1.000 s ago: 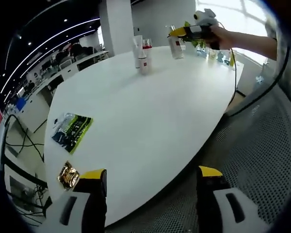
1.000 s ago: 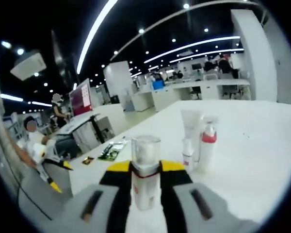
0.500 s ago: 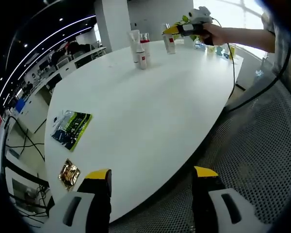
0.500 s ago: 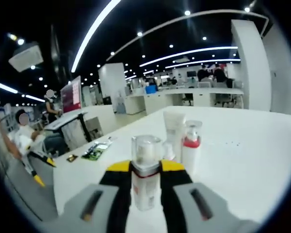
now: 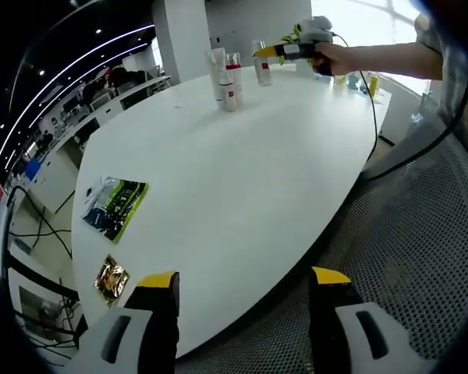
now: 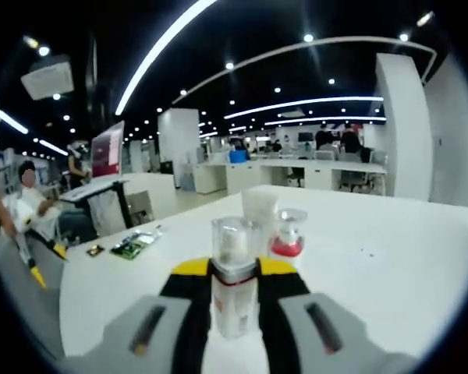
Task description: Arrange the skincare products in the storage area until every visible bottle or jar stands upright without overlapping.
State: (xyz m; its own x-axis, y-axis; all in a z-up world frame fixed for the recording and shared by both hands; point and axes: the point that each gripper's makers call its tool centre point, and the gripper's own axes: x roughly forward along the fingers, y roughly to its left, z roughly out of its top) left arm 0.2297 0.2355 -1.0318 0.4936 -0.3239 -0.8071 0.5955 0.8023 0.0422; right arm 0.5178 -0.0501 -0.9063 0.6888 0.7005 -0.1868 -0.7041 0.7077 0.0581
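Note:
On the far side of the white table (image 5: 234,171) a white tube (image 5: 216,66), a red-capped pump bottle (image 5: 235,72) and a small bottle (image 5: 228,98) stand upright together. My right gripper (image 5: 267,51), held by a hand, carries a clear-capped bottle (image 5: 260,68) just right of that group. In the right gripper view that gripper (image 6: 234,269) is shut on the clear-capped bottle (image 6: 233,280), upright, with the tube (image 6: 259,209) and pump bottle (image 6: 286,234) close behind it. My left gripper (image 5: 246,282) stands open over the table's near edge, holding nothing.
A green packet (image 5: 115,206) and a gold packet (image 5: 111,279) lie flat near the left gripper's side of the table; both packets (image 6: 132,243) also lie far left in the right gripper view. A mesh chair (image 5: 421,234) sits to the right. More small items (image 5: 363,84) crowd the far table end.
The right gripper has carried the clear-capped bottle closer to the tube and pump bottle. The left gripper drew back slightly a second ago and has held still since.

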